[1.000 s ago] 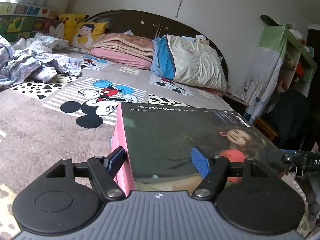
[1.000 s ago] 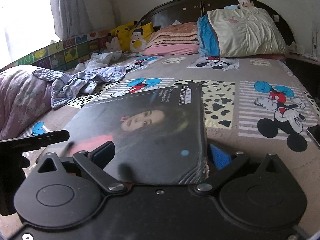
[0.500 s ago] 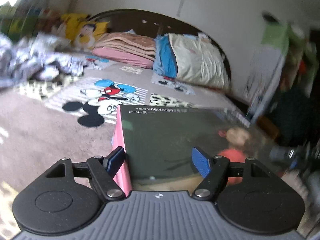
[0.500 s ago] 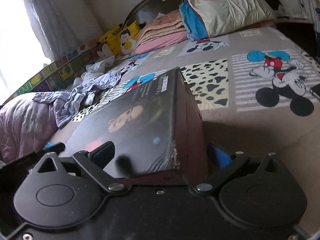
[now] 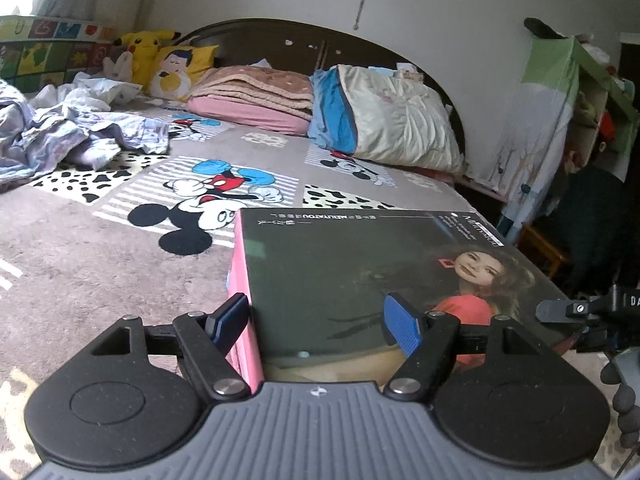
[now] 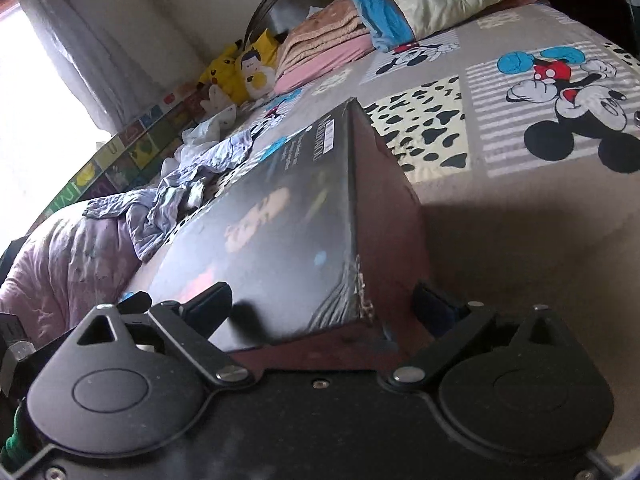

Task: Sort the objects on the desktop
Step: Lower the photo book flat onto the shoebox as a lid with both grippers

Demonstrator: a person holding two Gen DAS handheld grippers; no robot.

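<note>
Left wrist view: our left tongs (image 5: 316,322) straddle a corner of the box (image 5: 360,280), one blue pad against its pink side, the other over the dark glossy lid; whether they clamp it we cannot tell. Our right tongs (image 6: 328,304) sit around the opposite corner, having just been closing, grip unclear. The box lies on the bedspread (image 5: 100,248). Beyond lie crumpled clothes (image 5: 60,136), folded blankets (image 5: 256,96), a pillow (image 5: 392,120) and plush toys (image 5: 148,52).
</note>
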